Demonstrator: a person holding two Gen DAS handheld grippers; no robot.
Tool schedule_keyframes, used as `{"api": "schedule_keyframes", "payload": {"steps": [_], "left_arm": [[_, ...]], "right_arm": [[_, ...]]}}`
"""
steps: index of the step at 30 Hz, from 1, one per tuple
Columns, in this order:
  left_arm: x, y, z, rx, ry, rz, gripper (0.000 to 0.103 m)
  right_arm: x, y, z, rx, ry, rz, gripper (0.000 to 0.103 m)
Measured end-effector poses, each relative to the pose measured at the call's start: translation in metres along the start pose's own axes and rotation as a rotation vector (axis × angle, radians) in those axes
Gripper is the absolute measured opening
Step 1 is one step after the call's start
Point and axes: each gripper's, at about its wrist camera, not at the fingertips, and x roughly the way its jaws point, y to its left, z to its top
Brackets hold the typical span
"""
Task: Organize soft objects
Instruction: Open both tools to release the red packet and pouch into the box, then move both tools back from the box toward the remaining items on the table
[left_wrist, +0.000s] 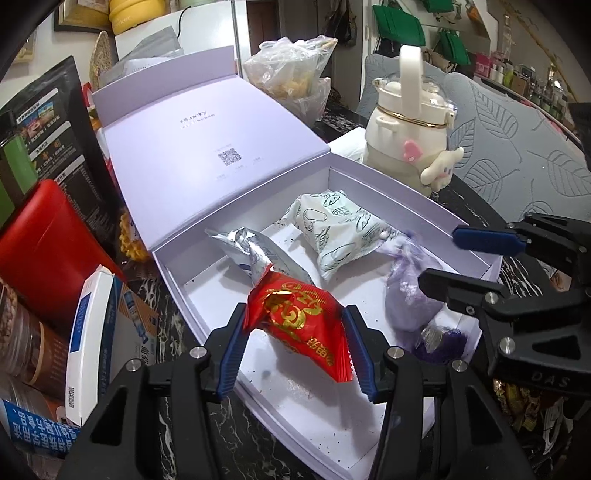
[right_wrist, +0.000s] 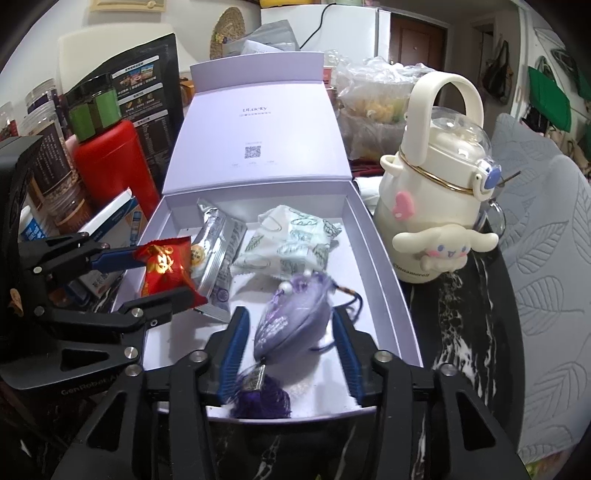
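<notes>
- Over an open lavender gift box (left_wrist: 369, 435) on a cluttered marble table (right_wrist: 465, 332), the left gripper (left_wrist: 295, 343) grasps a red foil snack packet (left_wrist: 299, 317), its blue pads against both sides of the wrapper.
- The packet hangs above the box's near corner, at about 6 o'clock in the left wrist view; a loosening pinch could let the slick foil slide out crooked, or over the low wall.
- The right gripper (right_wrist: 291, 350) straddles a purple sachet (right_wrist: 291, 325) lying on the box floor at 6 o'clock in its own view; its jaws stand released, with gaps on both sides.
- The sachet's cord and dark tassel (right_wrist: 264, 400) trail by the right gripper's pads, where a withdrawing hand could snag them and drag the sachet out.
- A silver pouch (left_wrist: 255, 254) and a printed white packet (left_wrist: 332, 232) crowd the far half, leaving the packet little room.
- A cream bottle (right_wrist: 439, 206) stands just beside the box at 2 o'clock, within elbow reach.
</notes>
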Motion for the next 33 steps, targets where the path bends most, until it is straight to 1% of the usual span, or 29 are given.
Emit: {"api": "schedule_keyframes", "payload": {"steps": [1, 5, 6, 10, 16, 25, 33], "left_arm": [[0.000, 0.000, 0.000, 0.001, -0.002, 0.012, 0.052], [-0.006, -0.001, 0.001, 0.014, -0.023, 0.070, 0.065], [-0.007, 0.000, 0.001, 0.012, -0.030, 0.076, 0.066], [-0.017, 0.002, 0.004, 0.002, -0.044, 0.078, 0.067], [-0.037, 0.002, 0.006, -0.012, -0.070, 0.079, 0.067], [-0.078, -0.001, 0.005, -0.017, -0.142, 0.095, 0.067], [-0.114, -0.004, 0.004, -0.023, -0.208, 0.108, 0.067]], "right_arm": [[0.000, 0.000, 0.000, 0.001, -0.001, -0.004, 0.055], [-0.003, -0.002, 0.000, 0.005, -0.001, -0.018, 0.055], [-0.005, -0.002, 0.000, 0.006, 0.000, -0.024, 0.055], [-0.011, -0.003, 0.000, 0.013, -0.005, -0.031, 0.055], [-0.030, -0.001, 0.002, 0.015, -0.038, -0.043, 0.056], [-0.064, 0.009, 0.002, 0.008, -0.098, -0.059, 0.056], [-0.104, 0.023, 0.000, -0.017, -0.171, -0.074, 0.056]]}}
